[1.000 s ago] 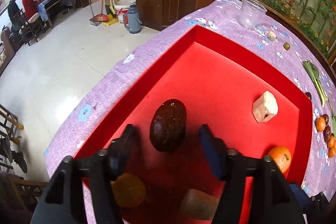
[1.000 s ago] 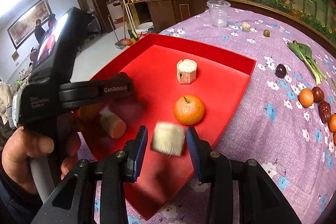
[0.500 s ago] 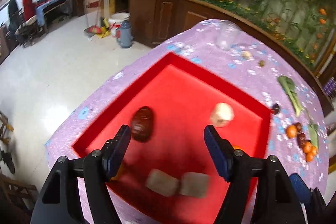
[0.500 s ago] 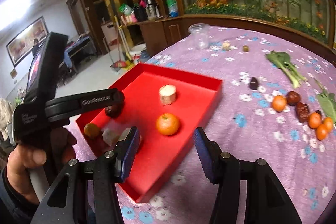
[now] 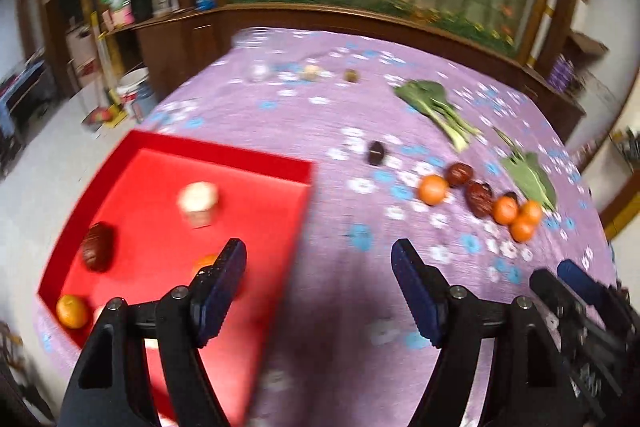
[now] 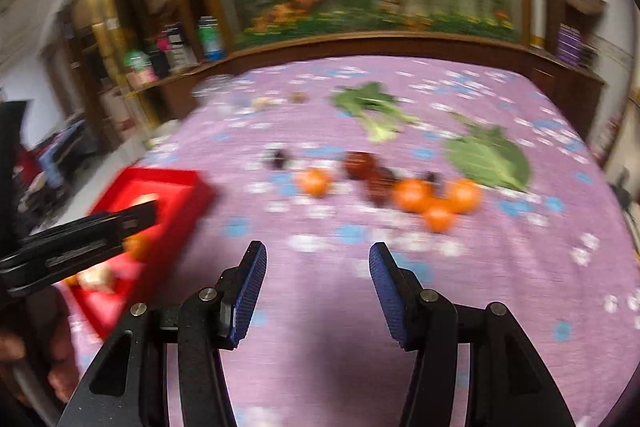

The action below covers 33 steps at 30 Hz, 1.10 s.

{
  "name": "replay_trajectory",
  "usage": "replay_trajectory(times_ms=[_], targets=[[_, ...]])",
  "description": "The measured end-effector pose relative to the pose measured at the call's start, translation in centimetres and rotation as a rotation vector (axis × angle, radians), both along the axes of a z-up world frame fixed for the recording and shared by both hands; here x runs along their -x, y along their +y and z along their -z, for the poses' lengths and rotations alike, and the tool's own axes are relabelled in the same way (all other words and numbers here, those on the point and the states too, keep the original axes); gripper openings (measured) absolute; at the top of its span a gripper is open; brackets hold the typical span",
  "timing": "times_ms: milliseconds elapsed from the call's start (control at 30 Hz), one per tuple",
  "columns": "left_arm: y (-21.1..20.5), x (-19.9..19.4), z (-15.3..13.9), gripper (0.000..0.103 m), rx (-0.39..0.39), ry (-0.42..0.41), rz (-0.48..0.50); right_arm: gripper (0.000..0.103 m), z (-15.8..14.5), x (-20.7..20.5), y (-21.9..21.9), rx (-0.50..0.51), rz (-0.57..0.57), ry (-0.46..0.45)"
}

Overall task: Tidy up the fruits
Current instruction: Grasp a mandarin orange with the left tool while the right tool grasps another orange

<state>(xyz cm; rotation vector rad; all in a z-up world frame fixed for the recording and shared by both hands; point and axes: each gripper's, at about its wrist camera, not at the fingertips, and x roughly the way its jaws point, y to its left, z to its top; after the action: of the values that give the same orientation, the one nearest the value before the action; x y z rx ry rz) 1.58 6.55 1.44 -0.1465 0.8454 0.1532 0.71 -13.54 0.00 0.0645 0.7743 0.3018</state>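
**Both grippers empty above the bench, fruits partly in the tray**

The left gripper (image 5: 318, 285) hangs over the purple flowered cloth (image 5: 280, 123) of the bench, just beside the right edge of the red tray (image 5: 224, 157). Its jaws are released and have just been opening; nothing is between them, only cloth shows in the gap. The right gripper (image 6: 316, 285) is also above the cloth, well to the right of the tray (image 6: 176, 183). Its jaws stand apart too, with nothing between them.

In the tray lie a pale cut chunk (image 5: 198, 201), a dark brown fruit (image 5: 97, 247) near the left wall, an orange (image 5: 72, 311) in the near left corner, and a second orange (image 5: 205, 263) partly hidden behind the left finger of the left gripper. More pale pieces at the near side are too blurred to name.

On the cloth, to the right of the tray, a small dark fruit (image 5: 376, 151) lies alone. Farther right is a group: one orange (image 5: 433, 189), two dark red fruits (image 5: 460, 174) and three more oranges (image 5: 516, 215) close together. Two green leafy vegetables (image 5: 436, 111) lie behind this group. Near the far edge of the bench are some small items, blurred.

In the right wrist view the left gripper comes in from the left, over the tray, and a hand (image 6: 60, 355) holds its handle.
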Motion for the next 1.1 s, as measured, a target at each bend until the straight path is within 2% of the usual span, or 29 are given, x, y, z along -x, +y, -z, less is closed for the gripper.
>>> replay_trajectory(times_ms=[167,233,333,567,667,800,867,967,1033,1100], targets=[[-4.1,-3.4,2.2,0.074,-0.053,0.055,0.082,0.058,2.3,-3.5,-4.7,0.032,0.092,0.091],[-4.9,-4.5,2.9,0.074,-0.066,0.069,0.099,0.051,2.9,-4.5,-5.4,0.029,0.093,0.110],[-5.8,-6.5,3.8,0.074,-0.079,0.082,0.104,0.044,3.9,-6.4,-5.6,0.034,0.088,0.133],[-6.8,-9.8,5.3,0.074,-0.064,0.087,0.124,0.042,5.3,-9.2,-5.3,0.045,0.081,0.167],[-7.5,-11.0,5.8,0.074,-0.081,0.091,0.140,0.042,5.9,-10.1,-5.5,0.043,0.084,0.180],[-7.8,-12.4,6.5,0.074,-0.099,0.095,0.147,0.035,6.3,-10.8,-5.6,0.037,0.087,0.181],[-7.9,-12.9,6.7,0.068,-0.089,0.095,0.149,0.035,6.2,-10.9,-5.5,0.041,0.085,0.179],[-8.7,-13.5,7.1,0.053,-0.095,0.098,0.182,0.034,6.2,-11.0,-5.4,0.045,0.080,0.173],[-9.2,-13.5,7.0,0.033,-0.101,0.086,0.196,0.033,6.3,-10.9,-5.6,0.039,0.078,0.169],[-9.5,-13.5,7.0,0.032,-0.116,0.083,0.203,0.033,6.3,-10.9,-5.7,0.033,0.076,0.166]])
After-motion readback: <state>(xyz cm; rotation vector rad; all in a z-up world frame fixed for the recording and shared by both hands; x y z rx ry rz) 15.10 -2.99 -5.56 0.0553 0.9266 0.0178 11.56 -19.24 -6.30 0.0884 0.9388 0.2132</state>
